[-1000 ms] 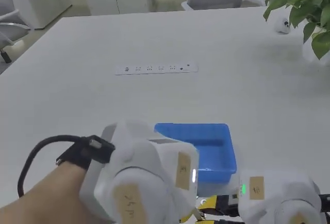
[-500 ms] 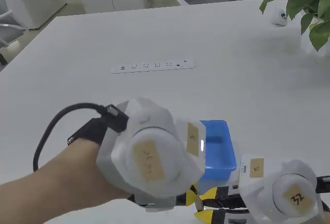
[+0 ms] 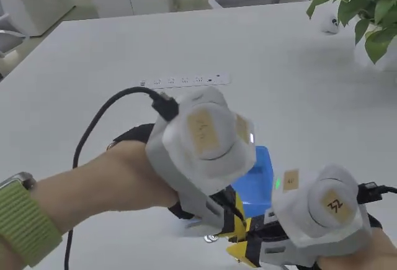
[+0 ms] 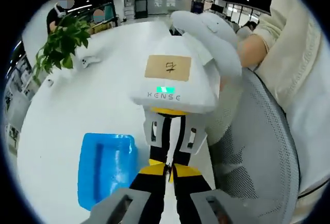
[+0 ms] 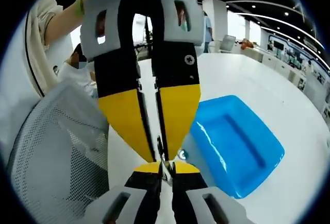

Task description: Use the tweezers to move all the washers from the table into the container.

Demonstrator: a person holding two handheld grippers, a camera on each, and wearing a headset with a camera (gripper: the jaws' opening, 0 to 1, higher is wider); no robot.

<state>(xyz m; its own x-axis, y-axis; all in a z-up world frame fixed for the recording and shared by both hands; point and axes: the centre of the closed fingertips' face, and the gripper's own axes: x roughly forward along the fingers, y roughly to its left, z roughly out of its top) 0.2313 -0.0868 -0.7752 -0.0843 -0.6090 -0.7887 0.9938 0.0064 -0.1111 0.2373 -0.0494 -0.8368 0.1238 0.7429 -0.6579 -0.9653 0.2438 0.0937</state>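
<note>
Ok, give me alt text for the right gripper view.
Two yellow-tipped grippers meet tip to tip: the right gripper rises from below and the left gripper points down from above, both with jaws close together. A blue container sits on the white table just beside them.

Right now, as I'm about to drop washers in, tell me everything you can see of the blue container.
The blue container is a shallow rectangular tray, glossy like plastic, with rounded corners and a raised rim. It sits flat and open-topped on the white table, its inside looking empty. In the head view the left gripper covers its left part.
</note>
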